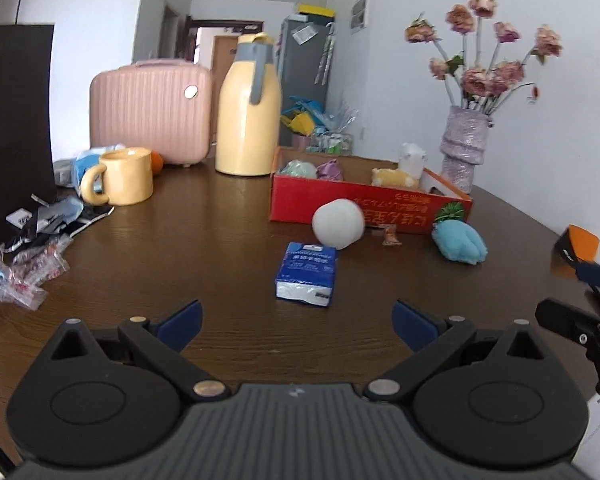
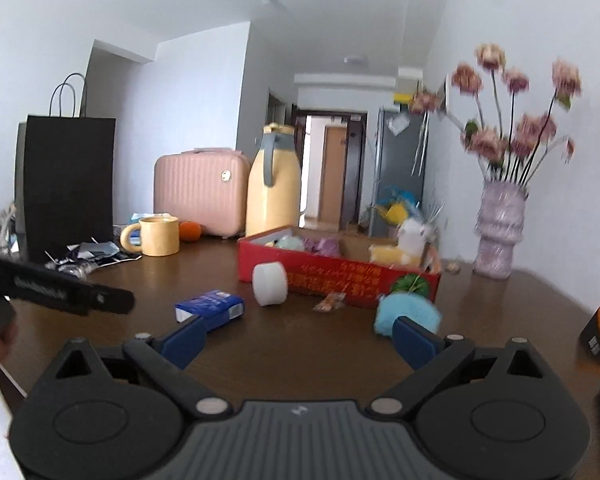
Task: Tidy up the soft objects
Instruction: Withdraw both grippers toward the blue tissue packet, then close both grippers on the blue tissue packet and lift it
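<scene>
Both the left gripper (image 1: 298, 322) and right gripper (image 2: 296, 340) hovered level above the table (image 1: 220, 216), jaws wide apart and empty.

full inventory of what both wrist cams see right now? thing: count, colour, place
Table: 1, dark brown wood.
Box: 1, red, centre-right of table.
Soft toys in box: at least 4; green, purple, yellow, white.
White soft ball: 1, in front of box.
Blue plush: 1, by box's right corner.
Tissue pack: 1, blue, mid-table.
Candy wrapper: 1, brownish, in front of box.
Thermos jug: 1, yellow, behind box.
Mug: 1, yellow, left.
Case: 1, pink, back left.
Orange: 1, beside mug.
Paper bag: 1, black, far left.
Vase of flowers: 1, lilac with pink blooms, right.
Plastic packets: several, clear, left edge.
Left gripper: open, empty.
Right gripper: open, empty.
</scene>
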`<state>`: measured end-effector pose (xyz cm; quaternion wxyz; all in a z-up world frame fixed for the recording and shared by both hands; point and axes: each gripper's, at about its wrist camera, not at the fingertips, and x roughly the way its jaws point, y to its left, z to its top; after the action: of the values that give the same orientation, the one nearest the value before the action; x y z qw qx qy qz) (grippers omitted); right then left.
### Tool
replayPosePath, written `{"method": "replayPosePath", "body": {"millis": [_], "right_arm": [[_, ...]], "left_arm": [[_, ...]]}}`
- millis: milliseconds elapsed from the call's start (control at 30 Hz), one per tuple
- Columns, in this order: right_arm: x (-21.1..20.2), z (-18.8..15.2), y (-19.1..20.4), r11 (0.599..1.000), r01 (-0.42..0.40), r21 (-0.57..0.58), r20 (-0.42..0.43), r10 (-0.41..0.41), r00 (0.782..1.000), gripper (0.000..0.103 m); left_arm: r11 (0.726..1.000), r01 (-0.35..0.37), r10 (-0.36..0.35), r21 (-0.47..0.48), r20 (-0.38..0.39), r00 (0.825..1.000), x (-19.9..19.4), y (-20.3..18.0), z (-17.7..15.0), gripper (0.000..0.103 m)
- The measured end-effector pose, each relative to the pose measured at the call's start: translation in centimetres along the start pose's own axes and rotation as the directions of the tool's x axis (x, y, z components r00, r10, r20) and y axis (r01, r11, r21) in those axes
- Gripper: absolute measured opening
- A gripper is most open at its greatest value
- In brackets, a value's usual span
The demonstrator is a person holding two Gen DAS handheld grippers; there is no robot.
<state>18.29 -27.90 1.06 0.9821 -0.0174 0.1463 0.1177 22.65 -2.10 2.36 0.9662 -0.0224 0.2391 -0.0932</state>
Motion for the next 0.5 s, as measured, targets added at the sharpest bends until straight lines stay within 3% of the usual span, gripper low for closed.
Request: {"method": "replayPosePath", "body": {"millis": [67, 200, 267, 333, 433, 500], "right_arm": [[1.8, 0.3, -0.4, 0.999, -0.022, 0.037, -0.052, 0.024, 0.998, 0.090], [6.7, 1.2, -0.8, 0.994, -0.044, 0.095, -0.138, 0.057, 0.989, 0.081], [9.7, 1.8, -0.9, 0.986, -0.093, 0.138, -0.153, 0.114, 0.982, 0.079], [13.0, 2.6, -0.9, 0.973, -0.147, 0.175, -0.166, 0.177, 0.970, 0.071], [18.1, 3.9, -0.4, 0.952, -0.217, 0.215, -0.209, 0.262, 0.942, 0.059], [21.4, 4.6, 0.3, 0.944, -0.244, 0.222, -0.258, 0.298, 0.919, 0.052]], "left_arm": [[1.000, -0.019, 0.018, -0.025, -0.013, 1.000, 1.1, 0.1, 0.1, 0.102], [0.975, -0.112, 0.104, -0.193, -0.051, 0.993, 3.2, 2.1, 0.7, 0.077], [0.958, -0.100, 0.076, -0.267, -0.099, 0.992, 4.6, 3.2, 1.0, 0.067], [0.938, -0.083, 0.033, -0.337, -0.152, 0.988, 6.0, 4.0, 1.1, 0.062], [0.893, -0.009, -0.085, -0.449, -0.189, 0.978, 8.2, 5.1, 0.8, 0.052], [0.873, 0.024, -0.140, -0.487, -0.203, 0.969, 9.7, 5.4, 0.9, 0.052]]}}
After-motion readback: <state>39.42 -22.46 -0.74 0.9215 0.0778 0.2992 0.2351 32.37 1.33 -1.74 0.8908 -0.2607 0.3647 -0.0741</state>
